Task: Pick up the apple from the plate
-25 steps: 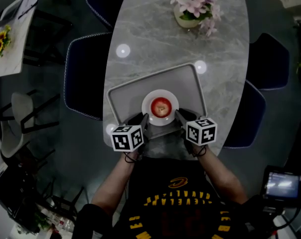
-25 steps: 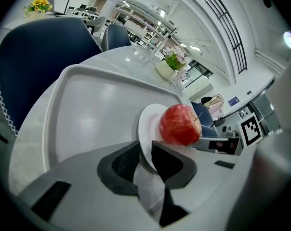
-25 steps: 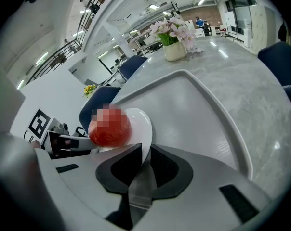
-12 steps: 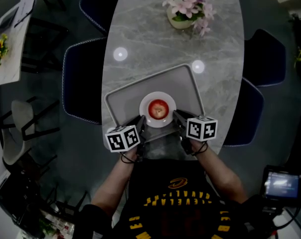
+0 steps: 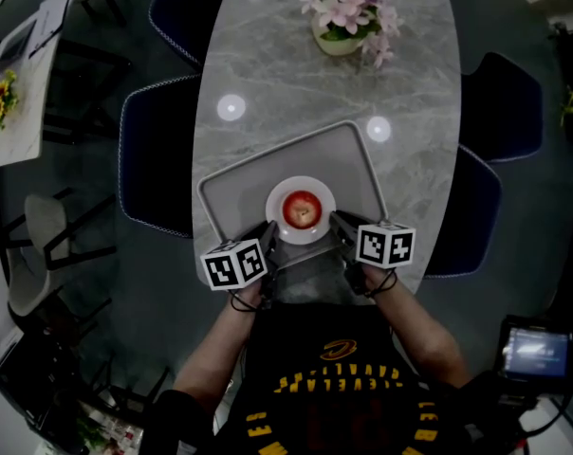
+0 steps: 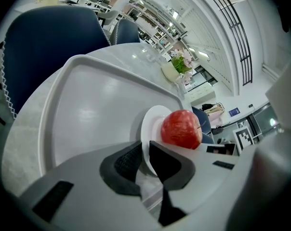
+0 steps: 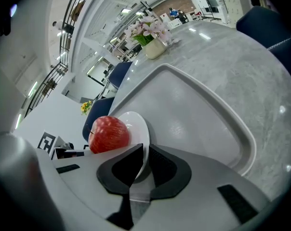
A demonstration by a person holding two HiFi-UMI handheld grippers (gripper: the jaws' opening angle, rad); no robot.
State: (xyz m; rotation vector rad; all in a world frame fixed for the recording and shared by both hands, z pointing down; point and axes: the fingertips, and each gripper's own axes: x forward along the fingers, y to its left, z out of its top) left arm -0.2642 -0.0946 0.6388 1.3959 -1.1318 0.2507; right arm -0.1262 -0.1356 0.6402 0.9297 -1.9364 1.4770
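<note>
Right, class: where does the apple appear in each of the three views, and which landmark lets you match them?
Head view: the apple is at the centre, on the white plate.
Left gripper view: the apple is right of centre, slightly below the middle.
Right gripper view: the apple is left of centre, slightly below the middle.
Shared landmark: the pink flowers, which show in all three views.

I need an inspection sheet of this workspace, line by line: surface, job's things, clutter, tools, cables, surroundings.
Surface: grey marble table, with a grey tray at its near end.
Job's things: red apple lying on a white plate, on the tray.
Clutter: flower pot at the table's far end.
Tools: left tool and right tool each closed on the plate's rim, on opposite sides; neither holds the apple.
Cables: nothing seen on the table.
Surroundings: blue chairs round the table.
</note>
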